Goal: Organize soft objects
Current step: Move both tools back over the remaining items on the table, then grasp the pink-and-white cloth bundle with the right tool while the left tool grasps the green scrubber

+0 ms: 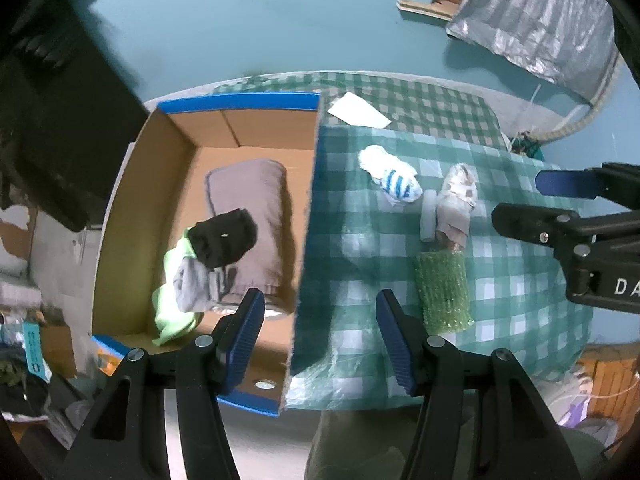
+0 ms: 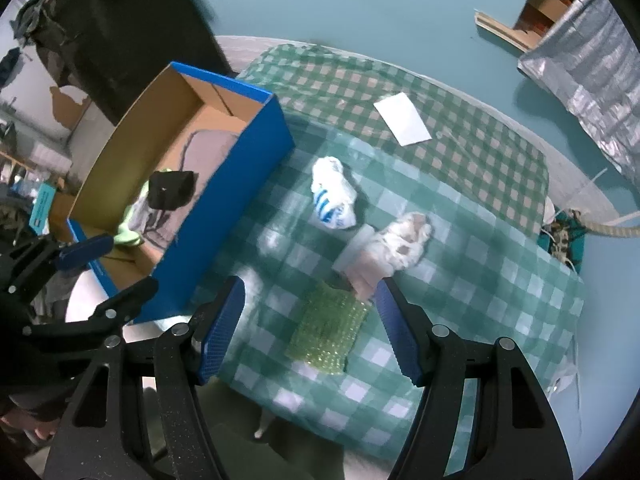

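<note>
The left gripper [image 1: 320,336] hangs with its jaws apart and nothing between them, above the near wall of the blue box [image 1: 308,216]. To its left, inside the box, lie a grey folded cloth [image 1: 248,216], a black sock [image 1: 222,240] and a lime-green cloth [image 1: 172,312]. The right gripper [image 2: 310,328], jaws likewise apart and empty, hovers over the green bubble wrap [image 2: 328,328]; beyond it on the checked cloth [image 2: 500,280] lie a blue-striped sock [image 2: 334,200] and a pale sock [image 2: 400,248].

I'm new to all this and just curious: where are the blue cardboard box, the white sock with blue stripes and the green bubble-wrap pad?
Blue cardboard box [image 2: 256,152]: right wrist view, outer side wall.
White sock with blue stripes [image 1: 394,178]: left wrist view, middle.
Green bubble-wrap pad [image 1: 442,286]: left wrist view, centre.
</note>
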`<state>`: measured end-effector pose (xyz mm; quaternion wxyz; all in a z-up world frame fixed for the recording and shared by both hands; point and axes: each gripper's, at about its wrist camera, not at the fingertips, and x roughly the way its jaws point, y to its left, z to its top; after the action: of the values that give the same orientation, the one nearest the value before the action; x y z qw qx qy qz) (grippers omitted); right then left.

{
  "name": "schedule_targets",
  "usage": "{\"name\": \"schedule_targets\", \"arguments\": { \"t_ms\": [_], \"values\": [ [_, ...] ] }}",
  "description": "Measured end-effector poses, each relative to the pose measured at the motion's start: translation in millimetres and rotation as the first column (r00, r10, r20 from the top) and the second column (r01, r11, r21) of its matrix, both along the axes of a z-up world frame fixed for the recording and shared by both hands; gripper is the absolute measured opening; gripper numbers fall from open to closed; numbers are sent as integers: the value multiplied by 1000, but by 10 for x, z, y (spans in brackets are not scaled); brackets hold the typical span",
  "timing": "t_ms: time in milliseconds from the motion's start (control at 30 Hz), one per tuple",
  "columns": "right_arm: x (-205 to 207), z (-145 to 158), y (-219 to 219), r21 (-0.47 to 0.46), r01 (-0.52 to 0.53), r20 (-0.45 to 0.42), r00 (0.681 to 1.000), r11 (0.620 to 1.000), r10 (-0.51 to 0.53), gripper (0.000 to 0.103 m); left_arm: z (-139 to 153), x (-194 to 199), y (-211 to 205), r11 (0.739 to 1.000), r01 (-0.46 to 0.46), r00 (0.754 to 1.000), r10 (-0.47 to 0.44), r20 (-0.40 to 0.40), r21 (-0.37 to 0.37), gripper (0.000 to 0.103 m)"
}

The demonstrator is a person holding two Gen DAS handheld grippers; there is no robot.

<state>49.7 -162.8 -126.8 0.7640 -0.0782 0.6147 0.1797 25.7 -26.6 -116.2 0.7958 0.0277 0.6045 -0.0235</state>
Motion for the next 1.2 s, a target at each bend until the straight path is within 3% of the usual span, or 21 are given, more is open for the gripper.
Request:
{"name": "schedule_targets", "arguments": {
  "t_ms": [600,1033,1200],
  "values": [
    [27,-260,-563,-21,103,-49,993,994,-104,69,-182,158,-443,997,79,997,-79,-28,18,59],
    [463,-950,-772,-17,243,-122,962,970,-243,69,-510,404,-580,995,93,994,-91,-55,20,59],
    [649,-1163,-744,-12,285,-132,950,959,-284,69,-701,455,-621,997,69,995,-70,-75,-18,60]
  ]
}}
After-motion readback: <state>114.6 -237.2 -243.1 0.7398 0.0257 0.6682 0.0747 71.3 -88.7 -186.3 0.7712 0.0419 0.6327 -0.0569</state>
